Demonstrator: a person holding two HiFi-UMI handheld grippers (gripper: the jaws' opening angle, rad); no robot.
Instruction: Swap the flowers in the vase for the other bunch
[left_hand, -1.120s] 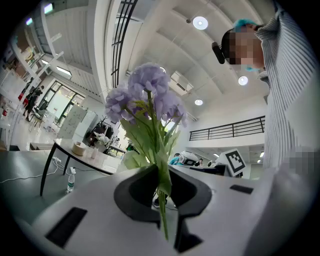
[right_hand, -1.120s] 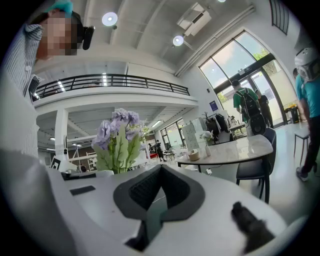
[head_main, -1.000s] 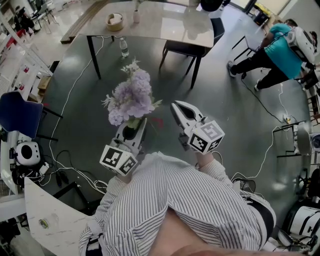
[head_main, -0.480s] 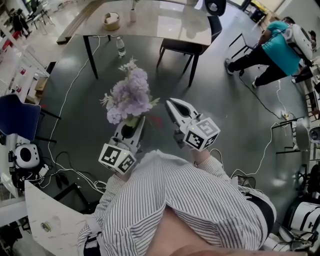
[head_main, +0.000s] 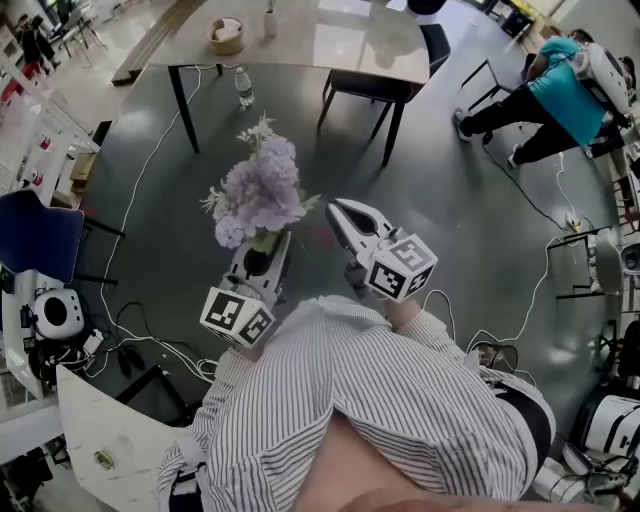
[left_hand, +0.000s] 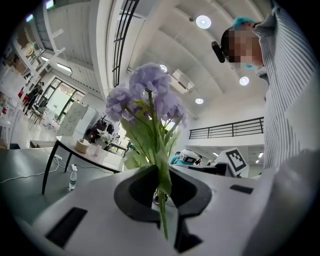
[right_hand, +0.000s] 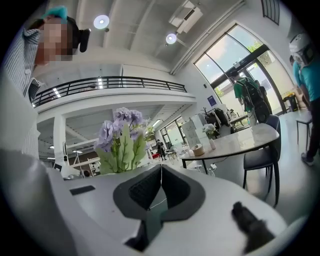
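Note:
A bunch of purple flowers with green leaves stands upright in my left gripper, which is shut on the green stem. The blooms rise above the jaws in the left gripper view. My right gripper is just right of the bunch, shut with nothing between its pads. The purple flowers show to its left in the right gripper view. A small white vase stands on the far table. It holds pale flowers in the right gripper view.
A round tan object sits on the table near the vase. A water bottle stands on the floor by a table leg, and a dark chair is at the table's right. Cables cross the floor. A person in teal crouches far right.
Both grippers have drifted slightly left and up in the head view, the right one closing in on the bunch. The left gripper keeps its hold on the stem.

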